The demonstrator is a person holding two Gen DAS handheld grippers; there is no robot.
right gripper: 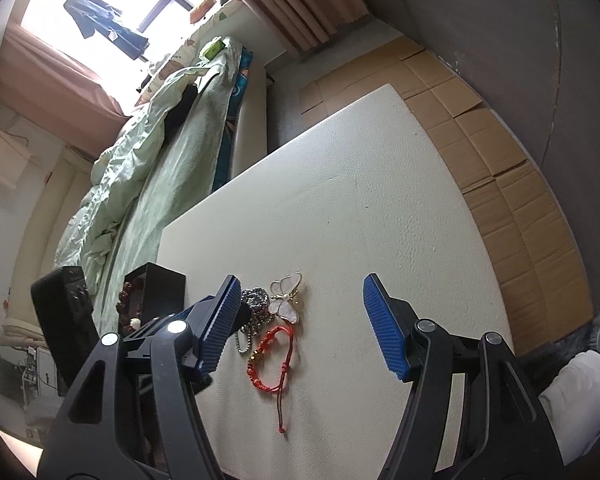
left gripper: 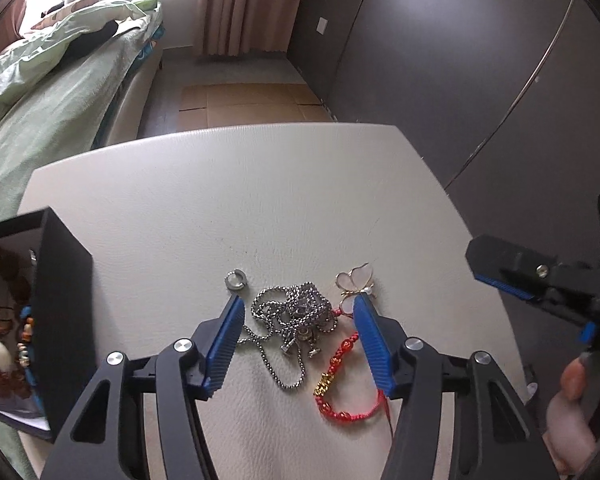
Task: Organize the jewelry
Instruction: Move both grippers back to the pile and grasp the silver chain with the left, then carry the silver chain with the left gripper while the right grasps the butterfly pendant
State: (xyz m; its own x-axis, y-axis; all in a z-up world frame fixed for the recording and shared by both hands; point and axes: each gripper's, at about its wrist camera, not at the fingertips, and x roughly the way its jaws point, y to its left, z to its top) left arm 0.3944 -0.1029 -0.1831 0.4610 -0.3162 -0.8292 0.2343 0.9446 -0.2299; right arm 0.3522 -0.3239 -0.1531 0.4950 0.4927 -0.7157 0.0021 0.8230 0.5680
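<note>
A tangled silver chain necklace [left gripper: 296, 316] lies on the white table [left gripper: 240, 200]. A red beaded bracelet [left gripper: 340, 380], a butterfly brooch [left gripper: 356, 280] and a small silver ring [left gripper: 235, 280] lie around it. My left gripper [left gripper: 298, 304] is open and low, with the chain between its blue fingers. A black jewelry box [left gripper: 40, 312] at the left holds beaded bracelets. My right gripper [right gripper: 298, 284] is open and empty above the table, to the right of the pile; the brooch [right gripper: 286, 300], the bracelet [right gripper: 268, 356] and the chain [right gripper: 256, 308] show in its view.
The box [right gripper: 156, 288] and its open lid [right gripper: 66, 312] stand at the table's left edge. A bed with green bedding [left gripper: 40, 112] lies beyond the table on the left. Flattened cardboard [right gripper: 500, 152] covers the floor. A dark wardrobe [left gripper: 480, 60] stands to the right.
</note>
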